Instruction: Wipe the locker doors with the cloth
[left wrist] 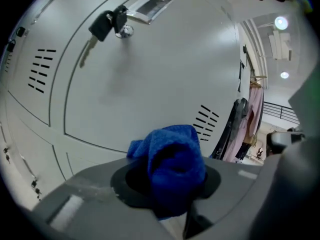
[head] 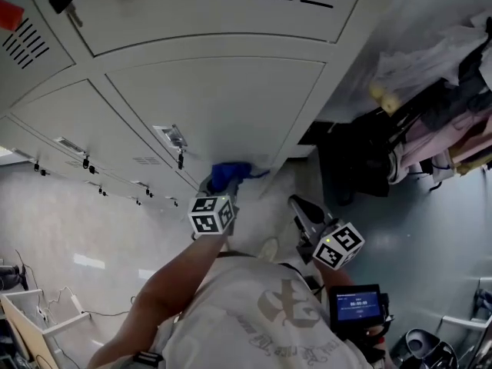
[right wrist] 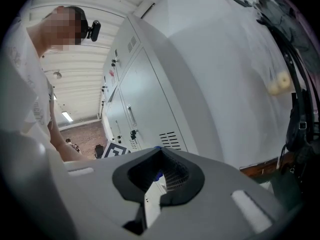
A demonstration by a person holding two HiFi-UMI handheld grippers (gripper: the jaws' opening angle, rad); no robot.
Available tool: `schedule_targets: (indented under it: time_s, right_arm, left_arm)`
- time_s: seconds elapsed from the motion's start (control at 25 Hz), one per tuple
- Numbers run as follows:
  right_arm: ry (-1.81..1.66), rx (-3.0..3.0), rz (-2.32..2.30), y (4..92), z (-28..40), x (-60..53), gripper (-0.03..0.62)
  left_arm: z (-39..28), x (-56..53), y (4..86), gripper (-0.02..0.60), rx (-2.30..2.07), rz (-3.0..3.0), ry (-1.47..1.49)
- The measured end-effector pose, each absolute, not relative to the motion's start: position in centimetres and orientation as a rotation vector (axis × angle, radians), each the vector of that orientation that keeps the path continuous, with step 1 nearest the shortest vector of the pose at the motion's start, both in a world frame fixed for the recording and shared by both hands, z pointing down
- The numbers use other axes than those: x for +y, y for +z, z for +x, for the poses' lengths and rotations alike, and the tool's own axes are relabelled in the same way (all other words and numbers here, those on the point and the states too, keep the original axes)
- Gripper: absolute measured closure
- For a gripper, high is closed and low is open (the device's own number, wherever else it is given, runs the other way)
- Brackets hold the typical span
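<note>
Left jaws: the left gripper (left wrist: 172,179) is clamped on the blue cloth (left wrist: 172,159). The wad is bunched and bulges out past the tips, which puts soft fabric rather than hard plastic toward the metal.
Cloth position: at the low corner of a grey locker door (head: 223,106), next to the frame edge. It seems to be against the panel, though neither view settles whether it actually touches.
Why there: probably the end of a stroke or the start of a new one, since corners and edges hold grime.
Right jaws: the right gripper (right wrist: 160,151) has its tips brought together with nothing between them (the speck of blue seen through the gap is the far-off cloth, not a load).
Right gripper placement: held back near the person's torso and well apart from the door, likely parked so that it keeps out of the wiping arm's path.
Door features: a key (left wrist: 102,26) hangs from the lock above the cloth, and vent slots (left wrist: 206,120) sit beside it. Both could snag fabric.
Surroundings: hanging clothes (head: 438,129) crowd the right end of the lockers.
Progress: a judgement only. Several doors run off to the left and none can be told clean from unwiped.
</note>
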State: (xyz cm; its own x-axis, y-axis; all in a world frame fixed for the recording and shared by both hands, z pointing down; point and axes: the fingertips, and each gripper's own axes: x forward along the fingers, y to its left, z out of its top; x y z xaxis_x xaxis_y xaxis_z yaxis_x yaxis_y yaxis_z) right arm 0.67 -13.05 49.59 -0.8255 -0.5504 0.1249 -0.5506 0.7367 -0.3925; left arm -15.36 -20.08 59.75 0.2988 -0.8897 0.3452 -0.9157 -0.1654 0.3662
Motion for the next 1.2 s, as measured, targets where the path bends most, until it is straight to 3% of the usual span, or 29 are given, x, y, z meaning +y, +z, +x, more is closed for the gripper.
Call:
schedule_targets:
  time_s: [0.68,1.2]
  right_arm:
    - [0.641,-2.944,0.932,49.4,4.0,-14.4,0.591]
    - [0.660,-2.960,0.906,49.2,2.6,-14.3,0.591]
  left_arm:
    - [-4.1,-21.8,60.1,0.445,-1.194,2.060,-0.077]
    - [-5.2,-21.5,54.6,0.445,-1.112,2.072,-0.362]
